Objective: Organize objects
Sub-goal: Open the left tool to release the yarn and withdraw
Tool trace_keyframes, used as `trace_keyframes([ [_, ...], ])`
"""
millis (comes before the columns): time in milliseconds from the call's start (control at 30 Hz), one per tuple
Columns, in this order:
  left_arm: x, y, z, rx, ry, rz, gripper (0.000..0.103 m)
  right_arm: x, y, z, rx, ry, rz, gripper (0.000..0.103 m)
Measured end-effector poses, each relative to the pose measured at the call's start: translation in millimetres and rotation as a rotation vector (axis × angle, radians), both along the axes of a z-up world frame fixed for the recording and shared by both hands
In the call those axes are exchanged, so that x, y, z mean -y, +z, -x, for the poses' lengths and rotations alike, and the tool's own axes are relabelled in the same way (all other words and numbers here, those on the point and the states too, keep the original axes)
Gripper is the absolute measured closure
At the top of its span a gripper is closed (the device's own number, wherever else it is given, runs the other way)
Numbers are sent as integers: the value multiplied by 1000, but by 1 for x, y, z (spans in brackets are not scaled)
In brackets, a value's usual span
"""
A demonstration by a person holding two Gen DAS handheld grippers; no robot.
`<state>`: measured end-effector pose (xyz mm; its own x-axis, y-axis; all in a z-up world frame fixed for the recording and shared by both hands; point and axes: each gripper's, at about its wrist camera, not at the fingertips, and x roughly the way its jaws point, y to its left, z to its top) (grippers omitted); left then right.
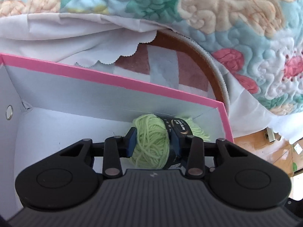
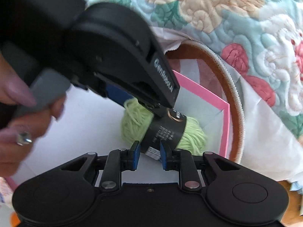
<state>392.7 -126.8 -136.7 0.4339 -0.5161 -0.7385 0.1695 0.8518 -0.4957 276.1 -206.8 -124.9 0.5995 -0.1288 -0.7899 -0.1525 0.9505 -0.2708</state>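
In the left wrist view, the left hand-held gripper (image 1: 153, 143) sits at lower centre, its blue pads clamped on a green yarn ball (image 1: 150, 141) — one pad on the loose wool, the other against the yarn's black label band. The ball lies inside the pink-rimmed box (image 1: 117, 79), in the box's far right corner as the frame shows it. Behind the box, a white cloth (image 1: 56, 36) and a floral quilt (image 1: 236, 19) fill the upper part of the frame.

In the right wrist view, the right hand-held gripper (image 2: 149, 154) at lower centre has its pads drawn close together, seemingly nipping the lower edge of the label band; how firm that hold is cannot be told. The left tool crosses from the upper left, a person's fingers (image 2: 20, 94) on its grey handle.

By my reading, the yarn is already in the box — what remains is letting go and pulling both tools out. No other things to sort are in view.
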Motion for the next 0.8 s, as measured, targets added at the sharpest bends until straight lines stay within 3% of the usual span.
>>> trace_keyframes([
  [67, -2, 4, 1, -7, 6, -21, 64, 4, 2, 1, 1, -15, -16, 79],
  [167, -13, 15, 11, -30, -18, -154, 58, 6, 9, 5, -37, -51, -18, 78],
  [267, -32, 37, 28, -10, -37, -247, 50, 6, 31, 28, -7, -44, -116, 77],
  [467, -60, 79, 56, -11, -86, -291, 42, 3, 78, 59, 66, -49, -211, 71],
  [600, -82, 118, 87, 0, -96, -287, 40, -6, 106, 65, 106, -32, -271, 63],
  [800, -107, 164, 124, 31, -97, -270, 37, -22, 150, 84, 108, 8, -311, 62],
])
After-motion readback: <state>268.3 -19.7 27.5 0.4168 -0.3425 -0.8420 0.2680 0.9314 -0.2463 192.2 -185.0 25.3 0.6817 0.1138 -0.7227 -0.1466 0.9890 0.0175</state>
